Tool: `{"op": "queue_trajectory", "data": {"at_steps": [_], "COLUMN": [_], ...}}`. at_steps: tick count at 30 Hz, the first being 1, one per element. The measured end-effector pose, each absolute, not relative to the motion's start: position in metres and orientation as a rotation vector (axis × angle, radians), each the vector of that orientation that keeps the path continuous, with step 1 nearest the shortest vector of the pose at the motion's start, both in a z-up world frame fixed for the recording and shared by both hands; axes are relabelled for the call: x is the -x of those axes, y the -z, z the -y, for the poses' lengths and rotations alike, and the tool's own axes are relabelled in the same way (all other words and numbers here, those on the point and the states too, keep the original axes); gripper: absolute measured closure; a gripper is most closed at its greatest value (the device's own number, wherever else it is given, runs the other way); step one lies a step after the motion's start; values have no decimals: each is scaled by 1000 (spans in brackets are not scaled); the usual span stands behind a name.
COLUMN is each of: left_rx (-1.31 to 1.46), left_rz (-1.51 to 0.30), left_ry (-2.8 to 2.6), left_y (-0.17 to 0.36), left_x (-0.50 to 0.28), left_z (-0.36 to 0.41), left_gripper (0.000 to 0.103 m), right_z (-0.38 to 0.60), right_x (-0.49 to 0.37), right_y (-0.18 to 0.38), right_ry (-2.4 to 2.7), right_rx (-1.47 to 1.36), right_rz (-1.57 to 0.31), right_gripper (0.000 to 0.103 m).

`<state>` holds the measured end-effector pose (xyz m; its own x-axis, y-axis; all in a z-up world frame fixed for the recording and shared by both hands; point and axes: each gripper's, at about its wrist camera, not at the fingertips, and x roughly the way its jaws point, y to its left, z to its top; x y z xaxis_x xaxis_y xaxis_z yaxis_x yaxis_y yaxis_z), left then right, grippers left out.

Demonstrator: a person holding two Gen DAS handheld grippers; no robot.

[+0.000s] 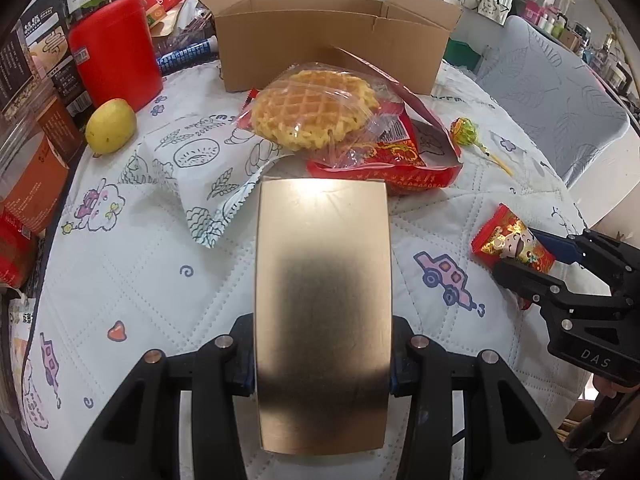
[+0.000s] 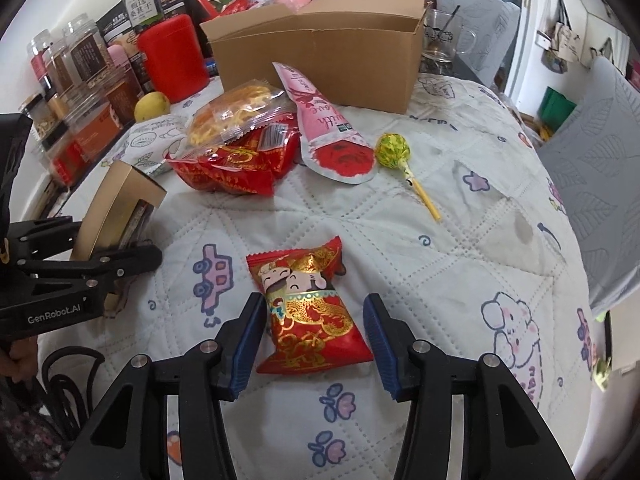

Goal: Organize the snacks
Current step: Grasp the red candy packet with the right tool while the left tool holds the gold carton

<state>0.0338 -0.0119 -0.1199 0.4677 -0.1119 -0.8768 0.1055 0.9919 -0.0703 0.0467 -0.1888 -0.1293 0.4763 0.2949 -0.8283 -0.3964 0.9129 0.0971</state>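
Note:
My left gripper [image 1: 322, 356] is shut on a gold box [image 1: 322, 304] and holds it above the quilted table; the box also shows in the right wrist view [image 2: 116, 200]. My right gripper [image 2: 314, 324] is open, its blue pads on either side of a small red snack packet [image 2: 312, 312] lying on the cloth, not touching it. That packet and the right gripper show at the right of the left wrist view [image 1: 514, 246]. An open cardboard box [image 1: 332, 32] stands at the back.
A waffle pack [image 1: 316, 110] lies on red bags [image 1: 384, 160] before the cardboard box. A pink pouch [image 2: 328, 128], a lollipop [image 2: 394, 152], a white printed packet [image 1: 200, 172], a yellow fruit [image 1: 110, 126], a red canister [image 1: 114, 50] and jars [image 2: 80, 80] surround them.

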Motion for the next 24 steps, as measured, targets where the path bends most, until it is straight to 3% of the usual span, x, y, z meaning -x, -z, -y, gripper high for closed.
{"op": "queue_trajectory", "data": {"at_steps": [2, 5, 24], "left_rx": [18, 41, 40], "left_rz": [-1074, -1067, -950], "left_ry": [138, 142, 235], "left_y": [119, 115, 60], "left_x": [-34, -36, -44], "left_z": [10, 7, 12], "left_gripper": [59, 59, 59], "right_z": [188, 188, 170], "right_x": [-47, -46, -41], "right_y": [128, 125, 80], "right_ry": [-417, -419, -476], "right_rx": [121, 111, 81], "right_rz": [-978, -968, -867], "right_gripper": [66, 69, 70]}}
